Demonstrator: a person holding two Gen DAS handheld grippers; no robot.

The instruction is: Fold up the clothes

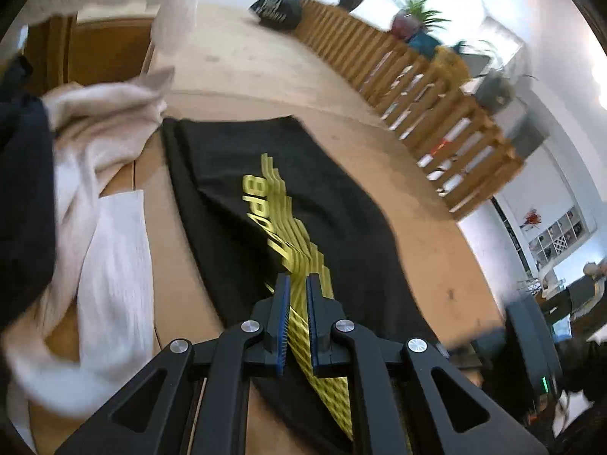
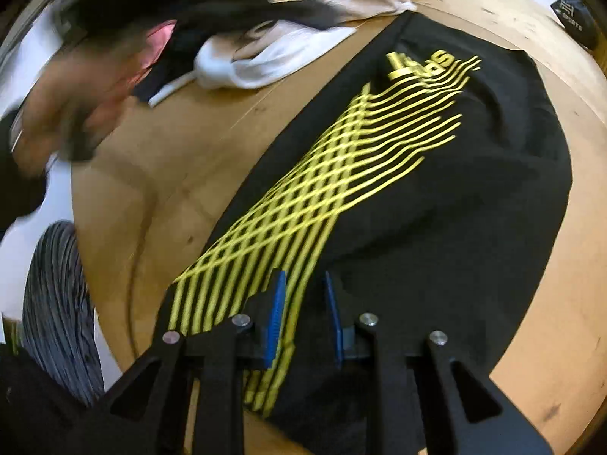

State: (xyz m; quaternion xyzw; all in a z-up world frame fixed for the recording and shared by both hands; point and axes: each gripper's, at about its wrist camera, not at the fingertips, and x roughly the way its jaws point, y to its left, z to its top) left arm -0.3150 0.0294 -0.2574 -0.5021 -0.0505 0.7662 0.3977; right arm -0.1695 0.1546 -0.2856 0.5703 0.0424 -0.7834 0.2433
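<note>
A black shirt with a yellow line print [image 1: 242, 189] lies spread on the wooden table [image 1: 182, 250]; it also shows in the right wrist view [image 2: 436, 197]. My left gripper [image 1: 298, 282] hovers over the shirt's near part, its blue-padded jaws a narrow gap apart with nothing between them. My right gripper [image 2: 302, 278] is open over the shirt's near edge, above the yellow lines. A blurred hand holding the left gripper [image 2: 72, 121] shows at the left of the right wrist view.
A pile of white and beige clothes [image 1: 98, 159] lies left of the shirt, next to dark garments [image 1: 19, 197]. The same pile shows in the right wrist view [image 2: 265, 57]. A wooden slatted railing [image 1: 425, 94] runs behind the table. A small black bag [image 2: 576, 19] sits far right.
</note>
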